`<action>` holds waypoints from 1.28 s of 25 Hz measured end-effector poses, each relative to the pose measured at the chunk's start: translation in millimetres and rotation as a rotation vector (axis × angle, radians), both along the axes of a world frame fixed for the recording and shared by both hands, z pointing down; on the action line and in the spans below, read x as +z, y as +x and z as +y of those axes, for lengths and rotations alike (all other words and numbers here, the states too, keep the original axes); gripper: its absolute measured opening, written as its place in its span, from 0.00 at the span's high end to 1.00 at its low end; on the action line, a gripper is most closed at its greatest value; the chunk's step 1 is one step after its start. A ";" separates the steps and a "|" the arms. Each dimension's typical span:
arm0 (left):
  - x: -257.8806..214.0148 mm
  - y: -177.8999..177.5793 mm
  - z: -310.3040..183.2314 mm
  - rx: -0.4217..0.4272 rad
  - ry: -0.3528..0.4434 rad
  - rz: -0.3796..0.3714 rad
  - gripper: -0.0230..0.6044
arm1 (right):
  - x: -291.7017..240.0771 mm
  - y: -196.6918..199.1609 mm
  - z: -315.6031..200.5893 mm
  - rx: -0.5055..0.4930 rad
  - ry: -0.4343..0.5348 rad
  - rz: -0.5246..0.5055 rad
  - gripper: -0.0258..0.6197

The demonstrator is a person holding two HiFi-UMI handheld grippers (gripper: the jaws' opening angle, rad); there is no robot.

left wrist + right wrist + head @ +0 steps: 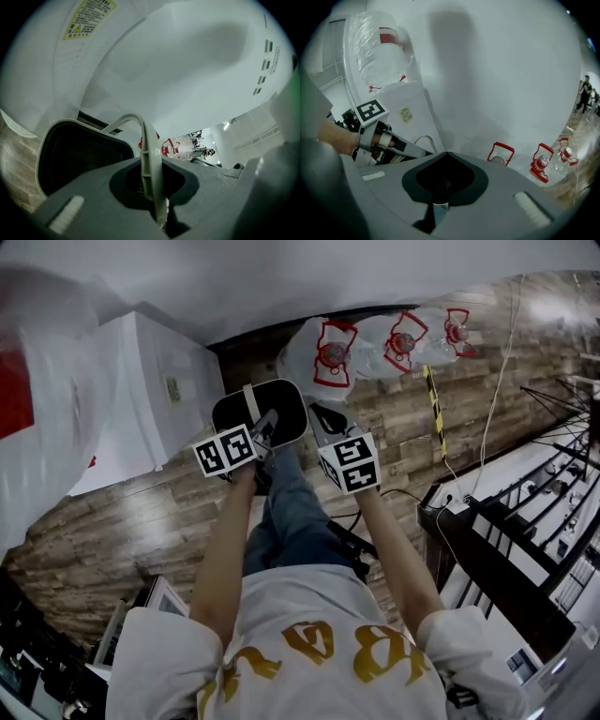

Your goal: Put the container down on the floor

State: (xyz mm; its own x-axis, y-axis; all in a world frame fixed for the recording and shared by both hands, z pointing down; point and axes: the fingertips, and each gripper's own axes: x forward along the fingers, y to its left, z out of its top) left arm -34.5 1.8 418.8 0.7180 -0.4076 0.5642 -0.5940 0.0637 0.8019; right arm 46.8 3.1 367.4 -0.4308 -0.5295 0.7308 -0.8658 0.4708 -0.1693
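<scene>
A black container (246, 412) with a pale rim hangs by its thin grey handle (253, 399) in front of the person's legs, over the wood floor (122, 512). My left gripper (265, 427) is shut on that handle. In the left gripper view the handle (151, 159) runs up through the gap of the shut left gripper (154, 187), and the container's dark mouth (79, 154) lies just beyond. My right gripper (323, 418) sits close beside it on the right. In its own view the right gripper (445, 180) has its jaws together with nothing between them.
A white cabinet (141, 390) stands at the left, against the wall. Water jugs with red handles (375, 348) lie in a plastic bag ahead. A clear plastic bag (37, 381) hangs at far left. A black rack (525, 521) and cables fill the right side.
</scene>
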 end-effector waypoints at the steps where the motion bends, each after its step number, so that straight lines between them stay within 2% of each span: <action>1: 5.7 -0.1 -1.4 -0.001 -0.002 -0.006 0.93 | 4.6 -0.2 -1.0 -0.002 -0.010 -0.011 0.92; 22: 149.6 -13.1 -21.2 -0.026 -0.115 -0.138 0.93 | 132.7 4.3 -18.4 -0.028 -0.147 -0.005 0.92; 32: 211.2 -28.0 -15.8 -0.060 -0.176 -0.178 0.93 | 184.8 -16.8 -5.6 -0.085 -0.203 -0.013 0.92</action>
State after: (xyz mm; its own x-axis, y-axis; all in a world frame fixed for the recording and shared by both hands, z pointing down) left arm -62.6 -14.0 630.0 0.5781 -0.3309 0.7458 -0.7161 0.2325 0.6582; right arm 30.0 -2.5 552.3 -0.4776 -0.3336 0.8128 -0.8217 0.4970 -0.2789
